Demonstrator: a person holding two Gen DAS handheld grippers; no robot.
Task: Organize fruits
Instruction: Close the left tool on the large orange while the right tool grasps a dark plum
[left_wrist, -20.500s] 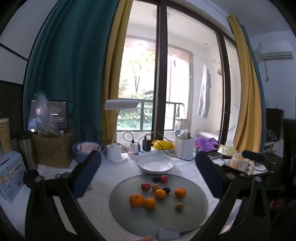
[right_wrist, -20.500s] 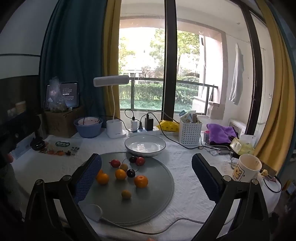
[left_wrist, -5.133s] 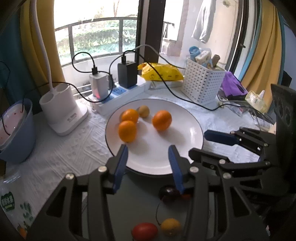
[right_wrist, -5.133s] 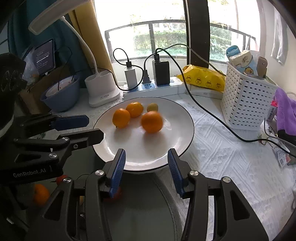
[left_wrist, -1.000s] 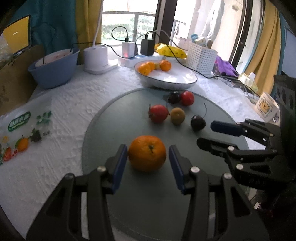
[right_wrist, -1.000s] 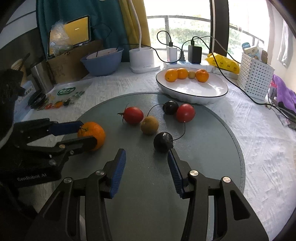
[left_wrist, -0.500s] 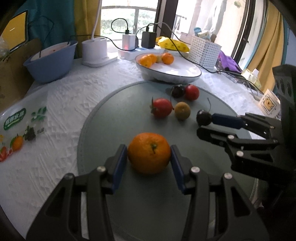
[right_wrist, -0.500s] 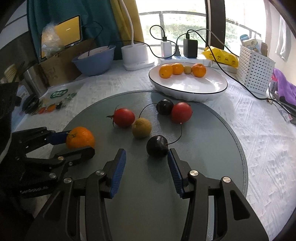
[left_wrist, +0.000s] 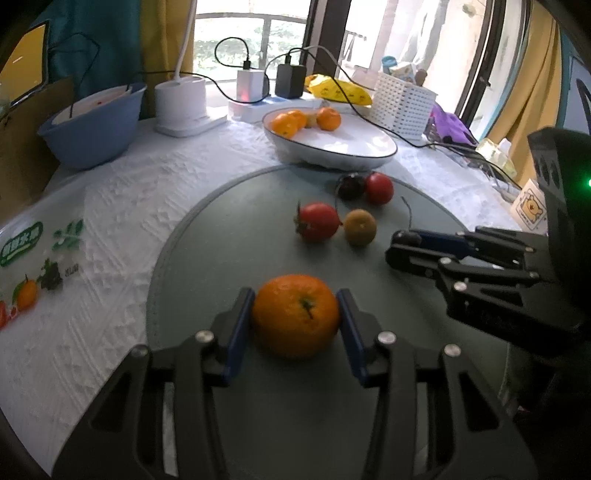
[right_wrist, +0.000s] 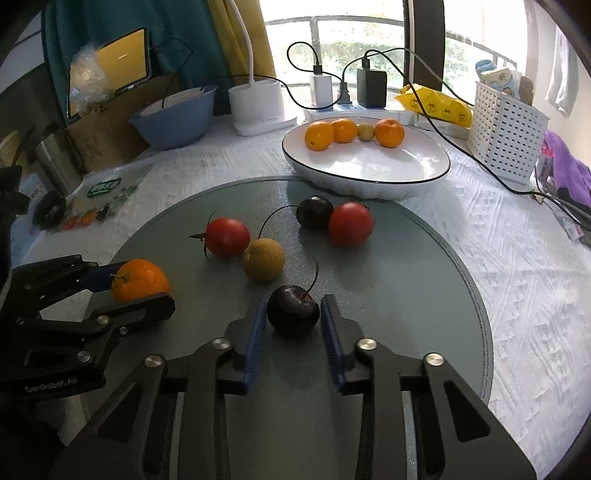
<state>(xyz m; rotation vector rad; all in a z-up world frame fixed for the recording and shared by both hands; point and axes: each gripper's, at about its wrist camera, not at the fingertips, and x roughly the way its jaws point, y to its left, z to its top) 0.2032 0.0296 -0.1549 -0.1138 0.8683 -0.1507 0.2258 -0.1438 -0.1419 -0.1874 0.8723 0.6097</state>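
Both tools are gripping fruit on the grey round mat (right_wrist: 424, 295): the left tool (left_wrist: 295, 317) an orange (left_wrist: 296, 315), the right tool (right_wrist: 293, 314), just closing, a dark cherry (right_wrist: 293, 311) (stem upward). The white plate (right_wrist: 406, 173) is lying ahead, nearer the right.

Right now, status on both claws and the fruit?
Left claw shut on orange. Right claw just closed on dark cherry. Both still on grey mat. Path to white plate clear above remaining fruit.
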